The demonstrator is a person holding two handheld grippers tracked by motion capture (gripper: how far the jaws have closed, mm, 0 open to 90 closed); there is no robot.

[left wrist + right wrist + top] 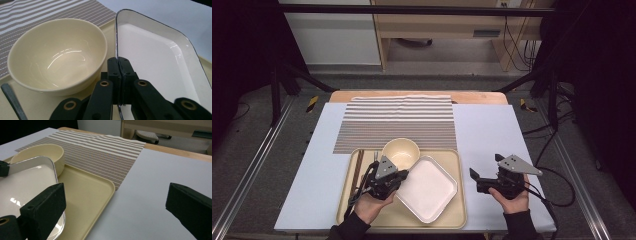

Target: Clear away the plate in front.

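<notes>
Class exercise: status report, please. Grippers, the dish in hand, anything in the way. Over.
Left gripper shut on white dish rim. Right gripper open, off the tray. Bowl close beside the dish.

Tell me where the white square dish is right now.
The white square dish lies on the tan tray, right of centre in the high view, just below the cream bowl, its left rim pinched by the left gripper.
</notes>
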